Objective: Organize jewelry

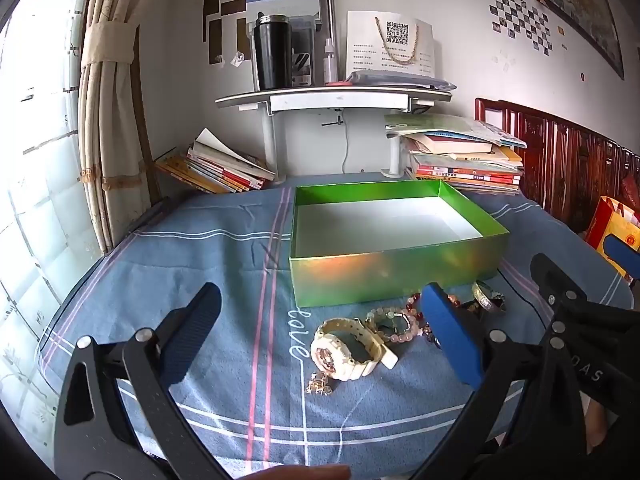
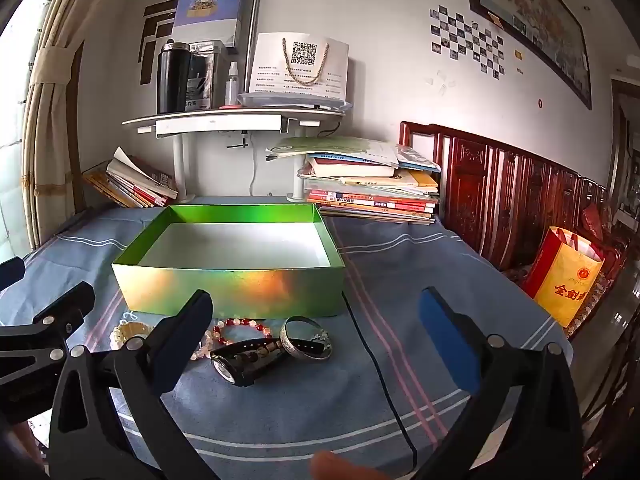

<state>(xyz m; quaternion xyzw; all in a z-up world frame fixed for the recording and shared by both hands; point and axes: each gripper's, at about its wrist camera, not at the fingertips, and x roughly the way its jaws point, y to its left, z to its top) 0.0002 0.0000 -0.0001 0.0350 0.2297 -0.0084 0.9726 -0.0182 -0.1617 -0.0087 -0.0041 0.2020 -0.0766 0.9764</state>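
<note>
Books lean at ten o'clock and a taller stack sits at two o'clock behind the green box on the blue cloth, stitched "love". At the box's six o'clock lie a cream watch, bead bracelets, a black watch and a silver bangle. Left gripper and right gripper hover with jaws spread wide, holding nothing.

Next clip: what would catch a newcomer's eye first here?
The shiny green box in the middle of the blue cloth, open and with nothing in it. Just in front of it lies a jumble of jewelry: a cream watch, a black watch, a silver bangle and a red bead bracelet. Both tongs, left and right, hover open above the pile.
</note>
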